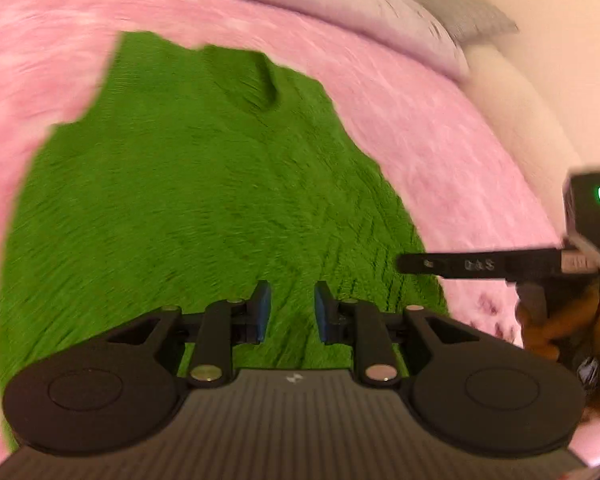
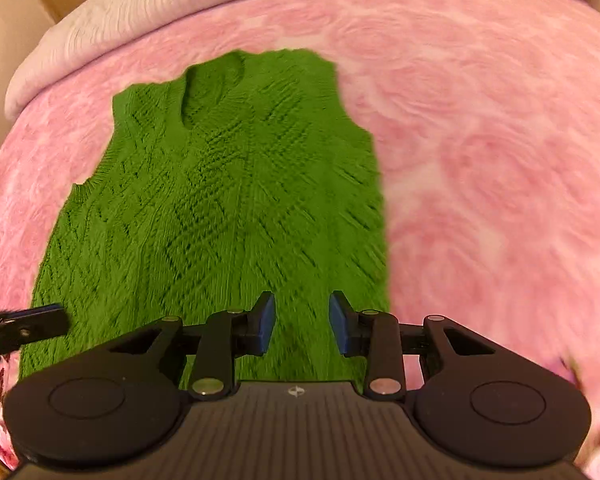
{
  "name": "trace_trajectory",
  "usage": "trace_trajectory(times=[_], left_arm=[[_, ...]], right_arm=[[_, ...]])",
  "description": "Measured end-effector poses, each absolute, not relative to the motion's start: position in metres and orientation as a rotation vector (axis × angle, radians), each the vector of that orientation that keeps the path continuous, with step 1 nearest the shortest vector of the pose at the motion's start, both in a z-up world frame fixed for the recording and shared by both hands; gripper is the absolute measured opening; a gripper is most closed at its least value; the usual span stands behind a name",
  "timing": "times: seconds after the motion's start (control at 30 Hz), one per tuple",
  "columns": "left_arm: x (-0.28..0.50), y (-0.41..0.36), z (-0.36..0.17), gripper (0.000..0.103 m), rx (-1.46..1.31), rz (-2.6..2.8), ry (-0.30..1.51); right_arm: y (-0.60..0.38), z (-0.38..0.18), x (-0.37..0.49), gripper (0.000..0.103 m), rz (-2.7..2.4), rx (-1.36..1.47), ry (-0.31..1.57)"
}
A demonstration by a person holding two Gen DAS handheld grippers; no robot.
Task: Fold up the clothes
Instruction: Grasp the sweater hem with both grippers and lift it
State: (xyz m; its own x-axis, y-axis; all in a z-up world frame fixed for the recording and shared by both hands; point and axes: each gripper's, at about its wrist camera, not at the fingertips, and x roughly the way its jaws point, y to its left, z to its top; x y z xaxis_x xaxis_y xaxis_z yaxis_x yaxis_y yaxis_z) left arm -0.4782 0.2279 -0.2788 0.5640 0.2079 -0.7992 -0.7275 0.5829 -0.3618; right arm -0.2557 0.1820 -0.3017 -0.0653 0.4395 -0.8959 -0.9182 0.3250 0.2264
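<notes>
Each camera rides on a gripper and looks steeply down along its fingers at the bed, from close above. The left view hangs over the near end of the green vest (image 1: 188, 200), with the right gripper (image 1: 440, 266) poking in at its right edge. The right view sits beside it, the left gripper (image 2: 32, 320) at its left edge. Both share the vest, the pink blanket (image 2: 480, 160) and the pale pillow (image 2: 148, 12) beyond.

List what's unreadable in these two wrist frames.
- Green knitted vest hem: both views, hidden behind the gripper bodies.
- Knit pattern: left wrist view, smeared by motion blur.
- Left gripper in the right wrist view: cut off by the left edge, only one finger shows.
- Items beyond the pink blanket: left wrist view, blurred.
</notes>
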Motion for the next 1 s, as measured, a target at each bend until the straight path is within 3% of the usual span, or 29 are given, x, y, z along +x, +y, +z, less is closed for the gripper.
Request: trace_trajectory(times=[0.07,0.2,0.27,0.3,0.37,0.73,0.8,0.87,0.9,0.93,0.97,1.0], left_arm=[[-0.465,0.233,-0.294,0.022,-0.660,0.678,0.898],[-0.492,0.272,-0.293,0.010,-0.717,0.906,0.918],[-0.504,0.297,-0.279,0.013,-0.783,0.946,0.849],[-0.508,0.311,-0.270,0.019,-0.808,0.945,0.798],[-0.507,0.336,-0.258,0.034,-0.840,0.941,0.713],[-0.496,0.470,-0.305,0.045,-1.055,0.887,0.603],[-0.495,0.480,-0.313,0.048,-1.088,0.857,0.591],[-0.496,0.488,-0.321,0.046,-1.123,0.827,0.570],[-0.496,0.492,-0.323,0.029,-1.137,0.804,0.557],[-0.495,0.494,-0.324,0.014,-1.143,0.765,0.544],[-0.494,0.497,-0.322,0.006,-1.139,0.731,0.532],[-0.493,0.499,-0.316,0.005,-1.119,0.708,0.522]], right_arm=[[0.189,-0.313,-0.247,0.037,1.212,-0.583,1.169],[0.195,-0.313,-0.219,0.036,1.236,-0.585,1.207],[0.204,-0.303,-0.201,0.040,1.276,-0.538,1.199],[0.211,-0.297,-0.190,0.046,1.298,-0.511,1.181],[0.228,-0.294,-0.172,0.048,1.322,-0.477,1.159],[0.339,-0.336,-0.101,0.048,1.294,-0.164,1.314],[0.344,-0.342,-0.097,0.052,1.282,-0.099,1.351],[0.349,-0.349,-0.093,0.053,1.271,-0.041,1.391],[0.351,-0.352,-0.091,0.053,1.263,-0.017,1.413],[0.353,-0.354,-0.092,0.051,1.258,-0.003,1.428],[0.355,-0.355,-0.093,0.038,1.260,-0.001,1.433],[0.358,-0.354,-0.095,0.004,1.271,0.000,1.429]])
